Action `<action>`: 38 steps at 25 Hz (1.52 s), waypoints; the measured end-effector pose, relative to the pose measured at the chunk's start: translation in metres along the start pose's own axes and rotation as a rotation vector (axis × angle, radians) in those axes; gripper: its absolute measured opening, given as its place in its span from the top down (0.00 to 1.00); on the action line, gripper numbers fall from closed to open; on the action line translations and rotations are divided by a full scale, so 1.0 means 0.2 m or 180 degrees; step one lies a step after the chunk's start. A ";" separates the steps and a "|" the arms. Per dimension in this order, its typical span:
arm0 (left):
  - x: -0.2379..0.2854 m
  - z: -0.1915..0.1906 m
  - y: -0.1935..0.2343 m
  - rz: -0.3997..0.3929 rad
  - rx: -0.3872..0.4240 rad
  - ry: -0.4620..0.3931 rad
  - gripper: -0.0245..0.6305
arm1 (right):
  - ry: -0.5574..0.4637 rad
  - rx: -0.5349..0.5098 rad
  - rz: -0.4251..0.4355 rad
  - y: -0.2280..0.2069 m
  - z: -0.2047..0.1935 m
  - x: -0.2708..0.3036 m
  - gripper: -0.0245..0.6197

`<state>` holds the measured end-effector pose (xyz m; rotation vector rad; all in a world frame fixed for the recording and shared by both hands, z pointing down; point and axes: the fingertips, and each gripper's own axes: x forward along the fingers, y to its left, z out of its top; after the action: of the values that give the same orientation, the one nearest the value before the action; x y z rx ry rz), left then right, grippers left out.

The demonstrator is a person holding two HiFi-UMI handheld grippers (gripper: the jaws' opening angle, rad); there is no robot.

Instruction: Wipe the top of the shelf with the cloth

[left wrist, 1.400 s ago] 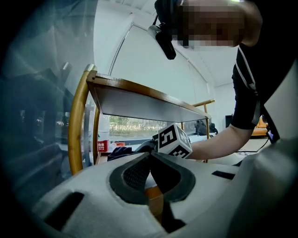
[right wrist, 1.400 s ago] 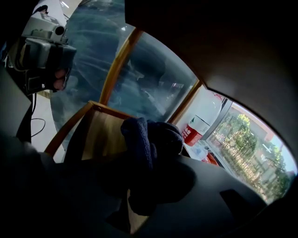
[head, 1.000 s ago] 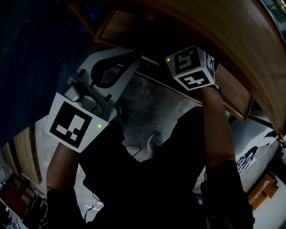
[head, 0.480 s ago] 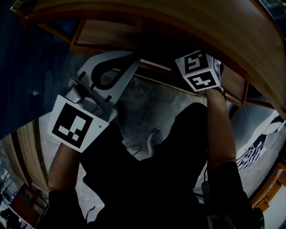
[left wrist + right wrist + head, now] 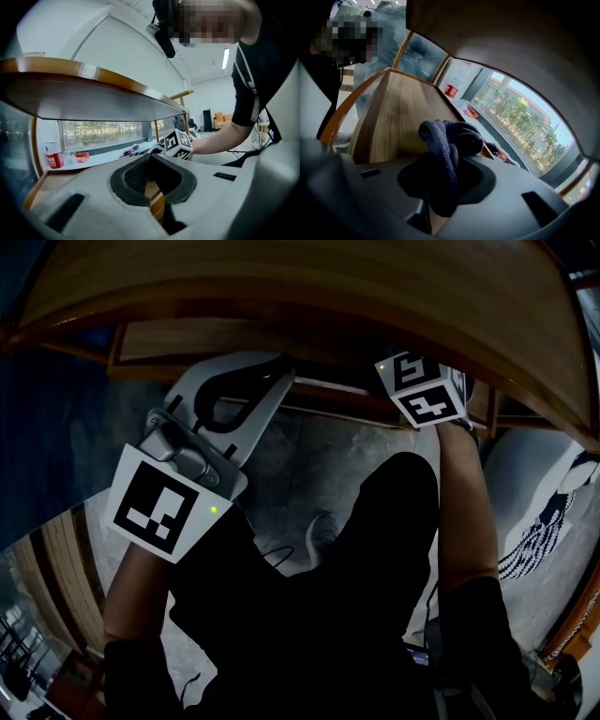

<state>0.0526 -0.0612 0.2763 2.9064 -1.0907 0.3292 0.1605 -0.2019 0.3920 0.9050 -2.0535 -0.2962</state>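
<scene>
Holding cloth [image 5: 446,150] clamped in right gripper [image 5: 437,194], centre frame, under shelf top [image 5: 375,287], not on it; I judge I must lift it over front edge, press flat, sweep along; left gripper [image 5: 151,177] jaws together, empty

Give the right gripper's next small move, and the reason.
Probably draw the right gripper back out and raise it above the top board: its jaws are shut on the cloth, but it sits under that board, over the lower shelf, so the cloth cannot reach the top surface from here.
</scene>
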 end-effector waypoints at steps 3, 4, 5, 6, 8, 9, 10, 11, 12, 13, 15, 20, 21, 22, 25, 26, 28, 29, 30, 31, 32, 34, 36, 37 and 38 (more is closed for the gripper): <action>0.00 0.01 0.00 -0.0041 0.0040 -0.0001 0.93 | 0.0067 -0.0118 -0.0035 -0.02 -0.01 -0.01 0.82; 0.00 0.01 0.00 -0.0055 0.0055 -0.0001 0.93 | 0.0109 -0.0174 -0.0054 -0.03 -0.01 -0.01 0.82; 0.00 0.01 0.00 -0.0066 0.0062 -0.0006 0.93 | 0.0155 -0.0228 -0.0077 -0.05 -0.03 -0.02 0.82; 0.00 0.01 -0.01 -0.0075 0.0065 -0.0014 0.93 | 0.0201 -0.0274 -0.0104 -0.06 -0.05 -0.02 0.82; 0.00 0.01 -0.01 -0.0087 0.0063 -0.0023 0.93 | 0.0272 -0.0329 -0.0169 -0.11 -0.09 -0.04 0.82; 0.00 0.01 -0.01 -0.0089 0.0060 -0.0022 0.93 | 0.0295 -0.0344 -0.0203 -0.12 -0.11 -0.05 0.82; 0.00 0.01 -0.01 -0.0090 0.0055 -0.0021 0.93 | 0.0311 -0.0359 -0.0237 -0.14 -0.12 -0.06 0.82; 0.00 0.00 -0.02 -0.0089 0.0050 -0.0022 0.93 | 0.0321 -0.0378 -0.0267 -0.15 -0.14 -0.07 0.82; 0.00 0.00 -0.02 -0.0089 0.0044 -0.0024 0.93 | 0.0325 -0.0401 -0.0295 -0.16 -0.14 -0.08 0.82; 0.00 0.00 -0.02 -0.0089 0.0036 -0.0028 0.93 | 0.0318 -0.0415 -0.0315 -0.17 -0.15 -0.10 0.82; 0.00 0.01 -0.03 -0.0085 0.0027 -0.0041 0.93 | 0.0262 -0.0390 -0.0305 -0.16 -0.14 -0.12 0.82; -0.02 0.01 -0.02 -0.0037 0.0018 -0.0069 0.93 | 0.0001 -0.0522 -0.0278 -0.08 0.02 -0.17 0.82; -0.04 0.01 -0.01 -0.0014 0.0006 -0.0068 0.93 | -0.0040 -0.0539 -0.0259 -0.06 0.06 -0.17 0.82; -0.05 0.01 0.01 0.0013 -0.0005 -0.0065 0.93 | -0.0099 -0.0559 -0.0241 -0.03 0.11 -0.17 0.82; -0.13 -0.02 0.06 0.0107 -0.0024 -0.0043 0.93 | -0.0289 -0.0672 -0.0165 0.07 0.30 -0.16 0.82; -0.16 -0.02 0.08 0.0141 -0.0029 -0.0036 0.93 | -0.0339 -0.0708 -0.0134 0.11 0.36 -0.15 0.82; -0.22 -0.04 0.12 0.0211 -0.0045 -0.0021 0.93 | -0.0420 -0.0752 -0.0067 0.18 0.46 -0.12 0.82; -0.24 -0.05 0.15 0.0246 -0.0057 -0.0013 0.93 | -0.0453 -0.0768 -0.0031 0.21 0.50 -0.11 0.82; -0.27 -0.06 0.17 0.0281 -0.0069 -0.0007 0.93 | -0.0483 -0.0785 0.0005 0.24 0.54 -0.09 0.82; -0.29 -0.06 0.19 0.0315 -0.0077 -0.0005 0.93 | -0.0511 -0.0803 0.0042 0.27 0.58 -0.08 0.82; -0.31 -0.07 0.21 0.0346 -0.0078 -0.0006 0.93 | -0.0538 -0.0820 0.0078 0.30 0.62 -0.06 0.82; -0.36 -0.08 0.25 0.0396 -0.0066 -0.0008 0.93 | -0.0587 -0.0851 0.0142 0.35 0.68 -0.03 0.82; -0.40 -0.09 0.26 0.0438 -0.0051 0.0005 0.93 | -0.0630 -0.0886 0.0209 0.41 0.74 0.00 0.82; -0.43 -0.10 0.27 0.0461 -0.0037 0.0018 0.93 | -0.0654 -0.0912 0.0245 0.44 0.77 0.02 0.82; -0.45 -0.11 0.28 0.0486 -0.0023 0.0029 0.93 | -0.0677 -0.0943 0.0281 0.48 0.80 0.03 0.82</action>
<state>-0.0549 -0.0431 0.2754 2.8185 -1.3129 0.3406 -0.0147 -0.1565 0.3454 0.6216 -2.1615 -0.6532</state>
